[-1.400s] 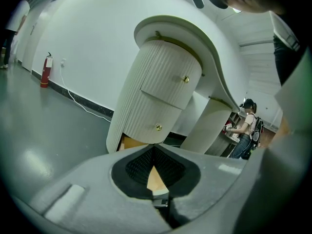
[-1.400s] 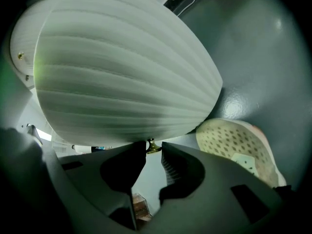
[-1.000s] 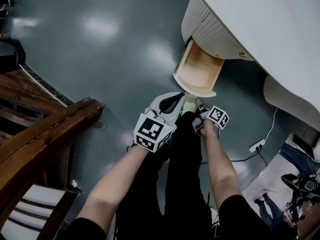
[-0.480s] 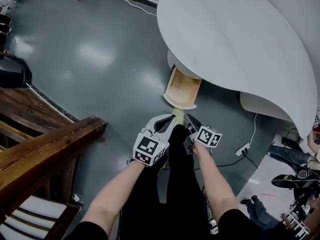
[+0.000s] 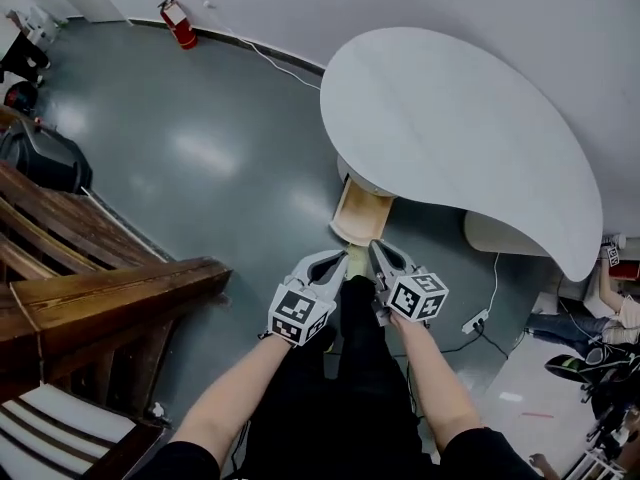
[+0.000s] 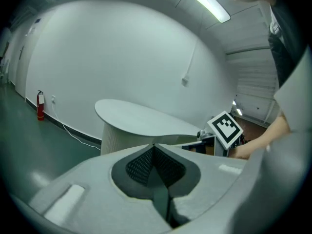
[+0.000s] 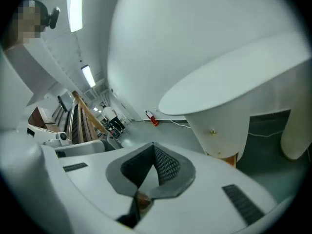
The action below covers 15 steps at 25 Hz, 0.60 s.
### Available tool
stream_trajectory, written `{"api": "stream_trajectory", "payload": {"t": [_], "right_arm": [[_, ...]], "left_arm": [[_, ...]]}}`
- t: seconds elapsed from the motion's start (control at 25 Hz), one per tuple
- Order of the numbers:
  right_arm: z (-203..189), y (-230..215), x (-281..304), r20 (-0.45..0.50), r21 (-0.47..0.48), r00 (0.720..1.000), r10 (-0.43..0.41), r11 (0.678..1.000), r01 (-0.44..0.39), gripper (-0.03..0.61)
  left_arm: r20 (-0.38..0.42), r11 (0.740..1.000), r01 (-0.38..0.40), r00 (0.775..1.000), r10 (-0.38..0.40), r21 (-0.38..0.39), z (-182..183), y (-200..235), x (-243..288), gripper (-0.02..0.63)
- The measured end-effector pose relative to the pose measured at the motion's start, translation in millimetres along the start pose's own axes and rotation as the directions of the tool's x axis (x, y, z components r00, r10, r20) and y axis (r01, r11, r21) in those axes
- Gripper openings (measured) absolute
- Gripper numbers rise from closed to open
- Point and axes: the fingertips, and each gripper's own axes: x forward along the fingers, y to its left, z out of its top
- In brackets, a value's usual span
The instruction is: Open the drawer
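Observation:
The wooden drawer stands pulled out from under the white rounded table, its inside bare. Both grippers hang above the floor, near side of the drawer and apart from it. My left gripper is shut with nothing between its pads. My right gripper is also shut and empty. In the right gripper view the drawer's wooden edge shows beneath the table's base, with a small brass knob above it. The left gripper view shows the table and the right gripper's marker cube; the drawer is hidden there.
A dark wooden stair rail fills the left. A red fire extinguisher stands by the far wall. A power strip with its cable lies on the grey floor right of my legs. A black object sits at far left.
Both grippers have risen and drawn back from the drawer, which stays open. The view now takes in the whole table top. The right gripper has rolled, turning its marker cube.

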Motion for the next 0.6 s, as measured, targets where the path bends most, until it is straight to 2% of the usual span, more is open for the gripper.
{"api": "stream_trajectory", "payload": {"t": [0.16,0.32,0.6], "right_arm": [[53.4,48.2,-15.0,0.036,-0.135,0.999,0.031,0.990,-0.025,0.015],[87.1,88.7,-35.5,0.054,-0.237,0.997,0.056,0.971,-0.042,0.015],[143.1,138.2,-61.9,0.110,-0.334,0.988,0.109,0.940,-0.067,0.015]], "left_arm": [[0.053,1.000,-0.023,0.998,0.022,0.011,48.9,-9.5,-17.6,0.008],[0.093,0.999,-0.043,0.995,0.042,0.002,87.0,-23.1,-35.1,0.008],[0.155,0.997,-0.057,0.987,0.047,0.058,145.4,-39.8,-56.3,0.008]]}}
